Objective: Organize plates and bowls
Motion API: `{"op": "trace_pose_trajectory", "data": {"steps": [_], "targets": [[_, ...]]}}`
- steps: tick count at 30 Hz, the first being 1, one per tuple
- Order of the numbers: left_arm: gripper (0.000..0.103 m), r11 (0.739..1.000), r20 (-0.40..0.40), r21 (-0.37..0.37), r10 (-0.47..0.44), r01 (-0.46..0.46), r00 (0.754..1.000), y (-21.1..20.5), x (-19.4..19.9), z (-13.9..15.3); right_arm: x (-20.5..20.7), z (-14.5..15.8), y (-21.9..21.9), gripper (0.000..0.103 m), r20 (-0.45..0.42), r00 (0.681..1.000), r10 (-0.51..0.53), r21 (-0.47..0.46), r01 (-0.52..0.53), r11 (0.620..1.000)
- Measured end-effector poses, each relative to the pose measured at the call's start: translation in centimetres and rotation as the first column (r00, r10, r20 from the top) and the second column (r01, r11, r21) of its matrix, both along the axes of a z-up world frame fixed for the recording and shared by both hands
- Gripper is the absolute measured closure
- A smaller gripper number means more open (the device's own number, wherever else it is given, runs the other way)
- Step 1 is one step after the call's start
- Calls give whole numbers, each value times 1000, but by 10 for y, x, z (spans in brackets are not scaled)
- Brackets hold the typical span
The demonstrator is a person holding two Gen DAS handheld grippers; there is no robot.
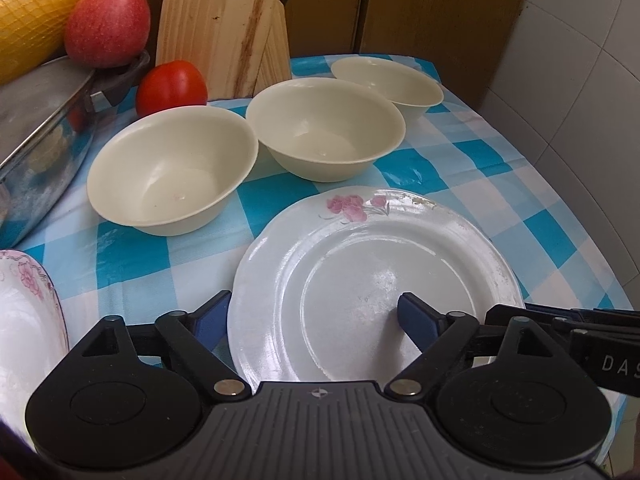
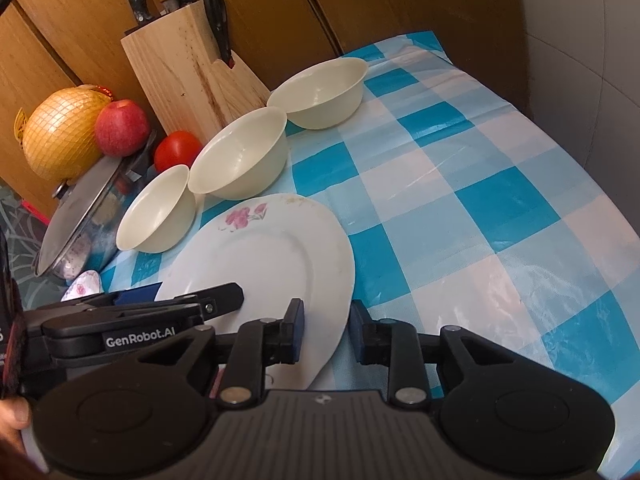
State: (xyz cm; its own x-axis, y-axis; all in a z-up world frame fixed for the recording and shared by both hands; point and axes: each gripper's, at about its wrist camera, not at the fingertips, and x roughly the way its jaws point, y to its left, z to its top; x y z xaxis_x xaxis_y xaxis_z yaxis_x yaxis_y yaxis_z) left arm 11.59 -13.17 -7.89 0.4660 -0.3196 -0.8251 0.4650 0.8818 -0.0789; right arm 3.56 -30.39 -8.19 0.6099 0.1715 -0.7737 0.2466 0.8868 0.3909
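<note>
Flowered plate (image 1: 380, 272) flat on the blue-checked bench (image 1: 500, 184), low and centre in the left wrist view, pink flower print on its far rim. Left tongs (image 1: 314, 318) released and spread wide across the plate's left rim: one fingertip outside the rim, the other above the plate's middle, neither pad pressing. Right tongs (image 2: 328, 334) released too, narrowly parted at bottom centre of the right wrist view, with the plate's right rim in the gap and no pad seen pressing on it. Beyond the plate, in a diagonal row toward the upper right: three cream bowls (image 1: 324, 128), upright and separate. At the left edge, part of a second patterned plate (image 1: 24, 320). Upper left: tomato (image 1: 172, 88), apple (image 1: 108, 24), wooden knife block (image 2: 192, 76).
</note>
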Motion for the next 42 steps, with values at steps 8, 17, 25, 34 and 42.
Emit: {"op": "trace_pose_trajectory", "data": {"steps": [8,17,25,34,42], "targets": [[24,1000,-5,0,4,-4,1000,4,-11,4,-7,3,-2,79,-11,1000,-10,-13,10,1000],[23,999,2,-26,-31,31,1000,0,-14,2,-15,2,-18,79,-7,998,-56,13,56,998],[18,1000,15,-1,-24,24,1000,-14,-18,0,-16,1,-14,74,17,998,-66,-4,66,998],[22,1000,5,-17,0,0,1000,-9,-18,7,-20,7,-15,76,42,996,-76,-16,77,997],[22,1000,22,-8,-5,5,1000,-11,-24,11,-24,9,-16,76,46,996,-74,-19,75,997]]}}
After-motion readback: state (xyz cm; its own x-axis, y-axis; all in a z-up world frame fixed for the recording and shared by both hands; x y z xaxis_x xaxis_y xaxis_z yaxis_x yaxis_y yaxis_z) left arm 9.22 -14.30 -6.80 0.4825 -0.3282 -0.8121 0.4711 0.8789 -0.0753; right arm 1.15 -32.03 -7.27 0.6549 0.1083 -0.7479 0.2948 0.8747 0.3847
